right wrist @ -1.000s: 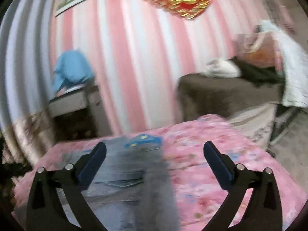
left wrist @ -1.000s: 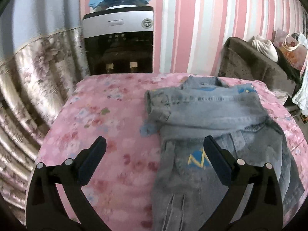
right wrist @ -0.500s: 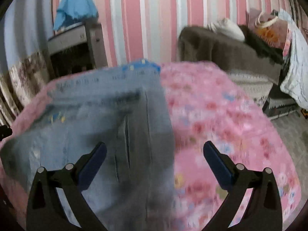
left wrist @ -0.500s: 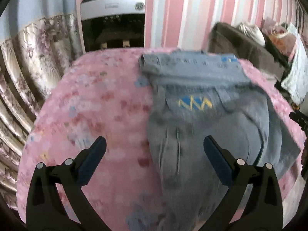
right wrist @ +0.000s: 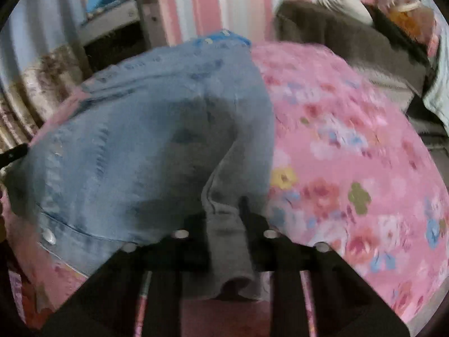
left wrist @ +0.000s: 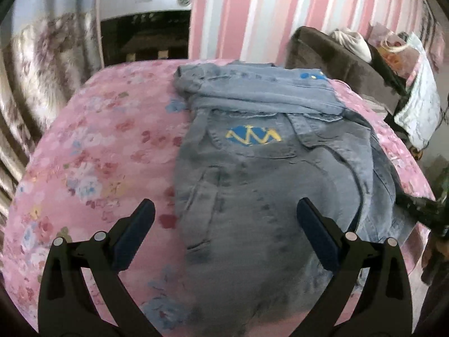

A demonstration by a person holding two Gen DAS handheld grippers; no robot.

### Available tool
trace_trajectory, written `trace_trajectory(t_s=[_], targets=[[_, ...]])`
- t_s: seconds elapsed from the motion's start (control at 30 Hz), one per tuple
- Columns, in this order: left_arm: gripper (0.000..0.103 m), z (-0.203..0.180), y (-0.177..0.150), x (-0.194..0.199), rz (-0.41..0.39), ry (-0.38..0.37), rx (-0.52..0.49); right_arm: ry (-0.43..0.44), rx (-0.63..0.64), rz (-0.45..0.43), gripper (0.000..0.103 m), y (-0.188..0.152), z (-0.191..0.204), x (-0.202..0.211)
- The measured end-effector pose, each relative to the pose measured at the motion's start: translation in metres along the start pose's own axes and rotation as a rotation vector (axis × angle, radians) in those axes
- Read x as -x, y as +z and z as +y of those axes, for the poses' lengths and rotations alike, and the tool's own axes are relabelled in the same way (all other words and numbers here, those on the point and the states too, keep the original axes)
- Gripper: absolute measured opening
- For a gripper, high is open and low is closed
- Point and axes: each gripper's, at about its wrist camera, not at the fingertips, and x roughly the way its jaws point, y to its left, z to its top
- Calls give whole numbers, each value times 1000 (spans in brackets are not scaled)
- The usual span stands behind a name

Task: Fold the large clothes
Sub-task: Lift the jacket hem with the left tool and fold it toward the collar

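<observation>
Now my right gripper (right wrist: 226, 224) has its jaws clamped on the blue denim jacket's (left wrist: 252, 202) near hem; my left gripper (left wrist: 224, 224) hovers over it, jaws apart, above the pink floral bedspread (left wrist: 98, 154).

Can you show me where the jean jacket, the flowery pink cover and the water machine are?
denim jacket (left wrist: 252, 196): left wrist view, back panel.
pink floral bedspread (left wrist: 106, 146): left wrist view, bare patch.
water dispenser (left wrist: 146, 5): left wrist view, white top.

Bare pink bedspread (left wrist: 92, 151) left of denim jacket (left wrist: 252, 196); sofa (left wrist: 336, 53) crowds far right.
</observation>
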Motion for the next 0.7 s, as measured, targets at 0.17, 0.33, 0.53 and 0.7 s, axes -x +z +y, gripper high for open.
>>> trace_trajectory(t_s=[0.17,0.33,0.53,0.7], targets=[[100,-15,3,34,-75,53,-70,-53,-104,-91,16,4,-61,58],[100,-9,-12,15,34,26,-63,-52,-117,-31,53,-15,-89,56],[100,-15,-37,-10,155,-95,-12,7,-128,-80,76,-5,-94,65],[62,-49,-54,-14,186,-171,-92,26,-91,18,64,-10,-90,33]])
